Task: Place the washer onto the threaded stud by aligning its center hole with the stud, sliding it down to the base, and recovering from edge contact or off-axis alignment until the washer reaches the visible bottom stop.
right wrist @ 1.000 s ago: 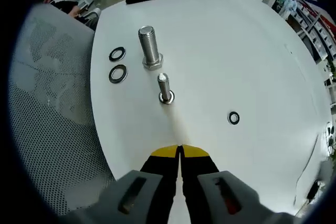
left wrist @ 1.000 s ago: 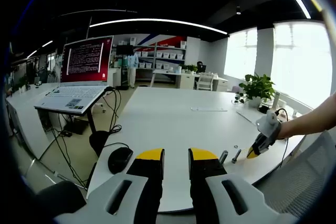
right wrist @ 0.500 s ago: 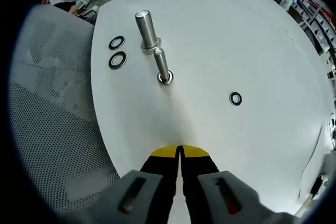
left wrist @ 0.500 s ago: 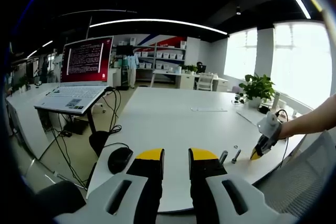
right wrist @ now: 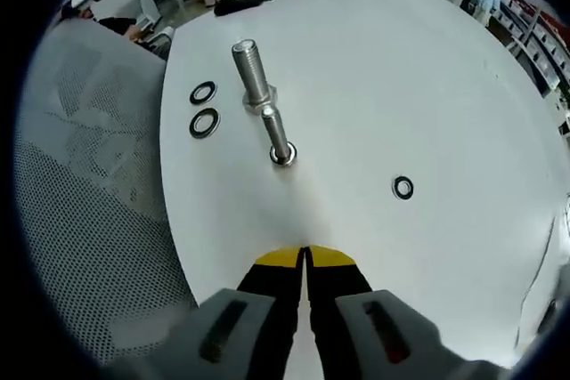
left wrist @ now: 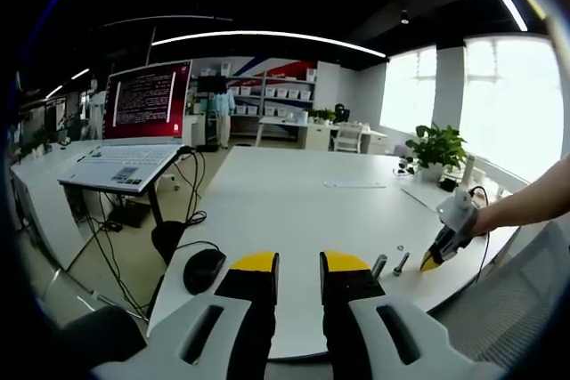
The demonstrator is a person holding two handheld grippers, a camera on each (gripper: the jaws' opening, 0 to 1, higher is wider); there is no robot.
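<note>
An open laptop (left wrist: 142, 126) with a red-lit screen sits on a stand beside the white counter (left wrist: 294, 211). A black mouse (left wrist: 204, 270) lies near the counter's edge; a potted plant (left wrist: 435, 148) stands by the window.

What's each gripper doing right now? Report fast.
Left gripper: open, holding nothing.
Right gripper: shut, nothing visible between its tips.

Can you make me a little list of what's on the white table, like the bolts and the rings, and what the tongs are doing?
table: white table
big bolt: upright
small bolt: upright, a washer round its base
two rings: flat beside the big bolt
lone ring: flat, off by itself
right tongs: shut, holding nothing, above the table
left tongs: slightly open, holding nothing
mouse: black, on the table edge
laptop: open, on a stand
</note>
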